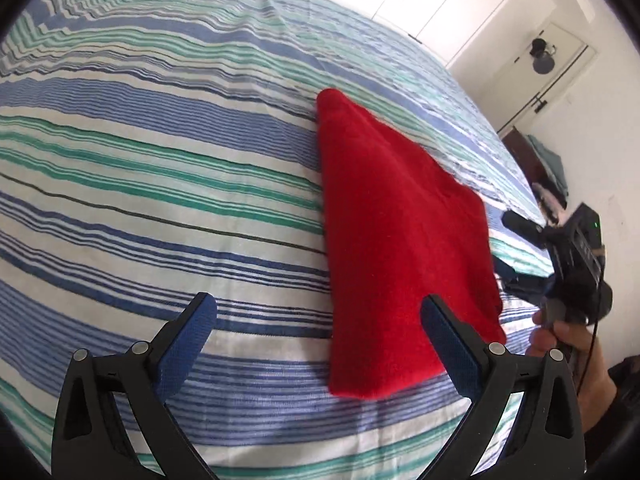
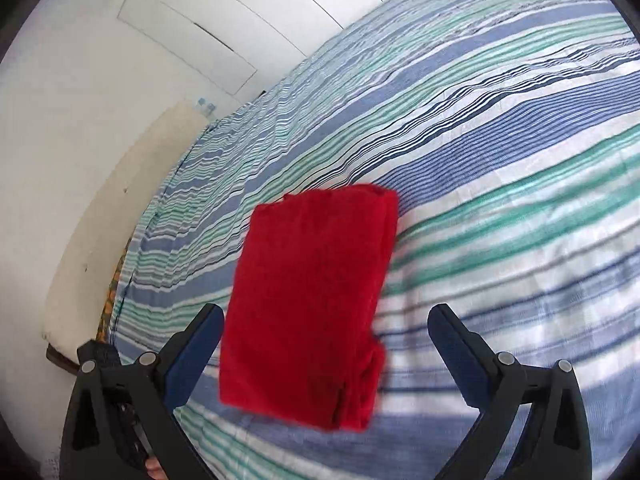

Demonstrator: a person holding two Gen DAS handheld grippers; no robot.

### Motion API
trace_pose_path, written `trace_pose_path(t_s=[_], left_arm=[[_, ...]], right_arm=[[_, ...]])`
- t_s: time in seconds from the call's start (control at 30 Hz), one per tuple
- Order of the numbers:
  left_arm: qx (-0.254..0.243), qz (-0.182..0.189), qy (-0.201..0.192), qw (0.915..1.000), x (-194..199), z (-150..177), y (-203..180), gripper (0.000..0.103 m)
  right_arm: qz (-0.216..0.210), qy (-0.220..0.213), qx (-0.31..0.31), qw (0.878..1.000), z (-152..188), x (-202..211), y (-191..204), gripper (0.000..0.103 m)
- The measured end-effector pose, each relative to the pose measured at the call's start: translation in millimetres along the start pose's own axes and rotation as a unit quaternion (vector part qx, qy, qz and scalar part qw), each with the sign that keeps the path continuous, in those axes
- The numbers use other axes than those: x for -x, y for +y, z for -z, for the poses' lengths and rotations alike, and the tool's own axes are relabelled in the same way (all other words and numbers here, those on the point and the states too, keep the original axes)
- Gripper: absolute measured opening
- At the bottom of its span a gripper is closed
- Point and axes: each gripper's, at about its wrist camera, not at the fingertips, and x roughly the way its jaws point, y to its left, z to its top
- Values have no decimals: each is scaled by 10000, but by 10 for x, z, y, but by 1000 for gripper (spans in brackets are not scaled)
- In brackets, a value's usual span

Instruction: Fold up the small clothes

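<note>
A: State the position of the red cloth (image 2: 308, 304).

B: Folded into a compact rectangle, lying flat on the striped bedspread (image 2: 500, 152) of the bed. In the right wrist view it sits at centre, its stacked fold edges visible along the 3 o'clock side. In the left wrist view the red cloth (image 1: 400, 240) runs from centre toward 5 o'clock.

A: Condition of the left tool (image 1: 318, 314)?

B: Fingers spread wide, nothing between them. Its right-hand fingertip overlaps the cloth's near edge in the picture; contact cannot be confirmed.

A: Condition of the right tool (image 2: 326, 326)?

B: Also spread wide, holding nothing. The cloth's near end appears between its fingers, clear of both pads. In the left wrist view the right tool (image 1: 576, 264) is at 3 o'clock, gripped by a hand (image 1: 568, 336), just beside the cloth.
</note>
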Motion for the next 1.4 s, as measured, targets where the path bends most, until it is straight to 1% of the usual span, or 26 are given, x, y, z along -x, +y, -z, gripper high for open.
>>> trace_pose_path(t_s=[0.03, 0.1, 0.13, 0.17, 0.2, 0.23, 0.27, 0.3, 0.37, 0.43, 0.6, 0.73, 0.8, 0.83, 0.87, 0.9, 0.93, 0.97, 1.0, 1.03, 1.07, 1.13, 1.23, 1.3, 1.37, 1.4], left_arm=[[-43, -25, 133, 9999, -85, -3, -21, 102], [-115, -67, 331, 9994, -226, 12, -51, 102], [-156, -73, 379, 9991, -269, 28, -64, 101], [-189, -69, 408, 9990, -296, 42, -79, 101], [-223, -51, 426, 9988, -321, 49, -96, 97], [-278, 1, 448, 9986, -340, 56, -118, 66], [-308, 174, 569, 9978, -362, 52, -143, 27], [-241, 312, 708, 9967, -374, 49, -166, 21], [-314, 235, 567, 9976, -256, 21, -250, 16], [-443, 217, 433, 9978, -93, 13, -333, 15], [-418, 491, 104, 9979, 482, -87, -425, 15], [-637, 635, 33, 9959, 943, -17, -513, 15], [-620, 617, 239, 9959, 941, 121, -519, 24], [-580, 476, 404, 9964, 848, 225, -507, 40], [-575, 178, 528, 9968, 721, 331, -483, 61], [-627, -208, 585, 9961, 623, 455, -484, 64], [-715, -608, 626, 9936, 583, 587, -455, 63], [-781, -835, 626, 9915, 617, 716, -429, 63], [-818, -884, 530, 9913, 736, 847, -411, 64], [-863, -931, 378, 9912, 885, 969, -400, 69], [-948, -1052, 209, 9897, 1043, 1093, -401, 78], [-1227, -1461, -197, 9814, 1379, 1349, -478, 90], [-1770, -1937, -672, 9626, 1830, 1696, -651, 99], [-2032, -2070, -830, 9534, 2081, 1833, -724, 101], [-2015, -2119, -876, 9523, 2231, 1917, -789, 102], [-1936, -2111, -819, 9546, 2250, 1893, -782, 102]], right_arm=[[-49, 151, -155, 9998, -91, -175, -60, 91], [-86, 459, -315, 9984, -175, -496, -118, 87], [-42, 461, -248, 9986, -192, -590, -86, 84], [-75, 438, -112, 9989, -194, -659, -20, 83], [-131, 460, 19, 9989, -197, -729, 41, 82], [-120, 527, 124, 9985, -189, -799, 87, 72], [6, 632, 197, 9978, -186, -871, 112, 59], [49, 742, 211, 9970, -177, -932, 116, 27], [180, 606, 406, 9972, -154, -897, 215, 25], [221, 423, 697, 9964, -170, -813, 381, 23], [-144, 50, 1121, 9936, -263, -462, 820, 23], [-448, 56, 1156, 9923, -311, -162, 1091, 23], [-498, 182, 1141, 9921, -276, -58, 1129, 23], [-443, 277, 1125, 9923, -235, -48, 1115, 23], [-261, 398, 1127, 9925, -186, -71, 1072, 25], [67, 520, 1143, 9921, -128, -121, 1003, 34], [563, 590, 1161, 9899, -58, -165, 906, 60], [1096, 585, 1130, 9858, 10, -163, 790, 71], [1494, 469, 1067, 9819, 94, -83, 681, 86], [1627, 316, 1036, 9807, 187, 58, 596, 86], [1666, 154, 1046, 9803, 302, 236, 546, 86], [1860, -94, 1204, 9751, 593, 604, 526, 92], [2109, -195, 1672, 9629, 1120, 1089, 628, 98], [2279, -120, 1954, 9538, 1474, 1340, 693, 98], [2399, -25, 2090, 9480, 1827, 1558, 772, 98], [2430, 33, 2105, 9469, 1974, 1647, 824, 98]])
